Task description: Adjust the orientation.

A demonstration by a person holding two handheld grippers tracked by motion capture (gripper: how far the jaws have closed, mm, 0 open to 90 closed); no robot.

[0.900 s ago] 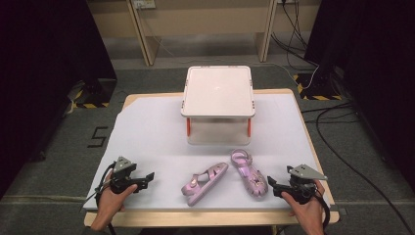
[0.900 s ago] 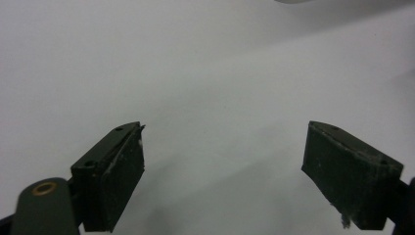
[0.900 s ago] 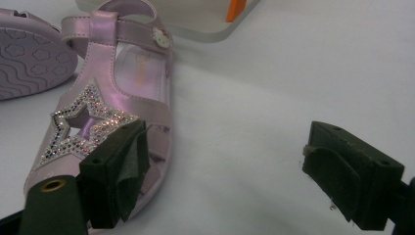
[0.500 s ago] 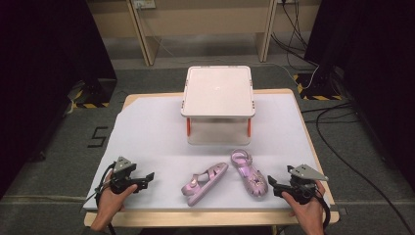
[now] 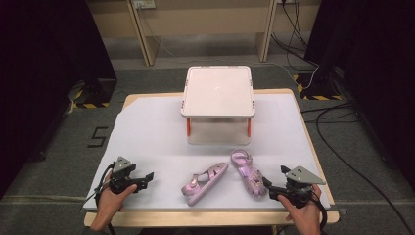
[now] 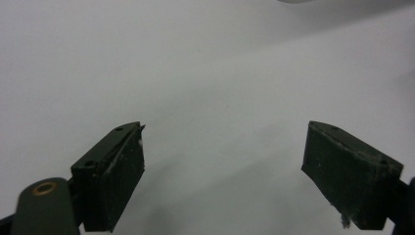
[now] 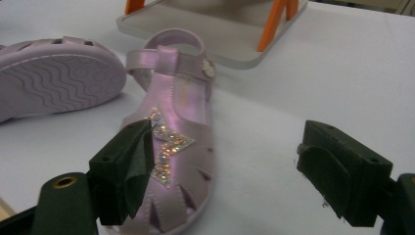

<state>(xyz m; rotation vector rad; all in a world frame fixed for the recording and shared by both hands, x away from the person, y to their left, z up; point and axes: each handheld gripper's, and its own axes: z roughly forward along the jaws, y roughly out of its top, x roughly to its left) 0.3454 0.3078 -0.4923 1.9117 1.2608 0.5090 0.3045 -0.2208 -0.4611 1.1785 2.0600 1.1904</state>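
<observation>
White sheet over the table, dark curtains both sides, small two-tier rack at the far middle. Two pink sandals near edge: one upright just left of the right gripper, other tipped on its side w/ sole showing. Left gripper well apart at near left. Both spread wide, holding nothing. Risk imo: glossy strap slips if pinched off-center, or the sandal skids on the sheet.

Looked like a lab or recording studio: black curtains hung on both sides, hazard-striped tape marked the grey floor, loose cables trailed beside a white-covered counter, and a floor marker "5" was stuck down.
</observation>
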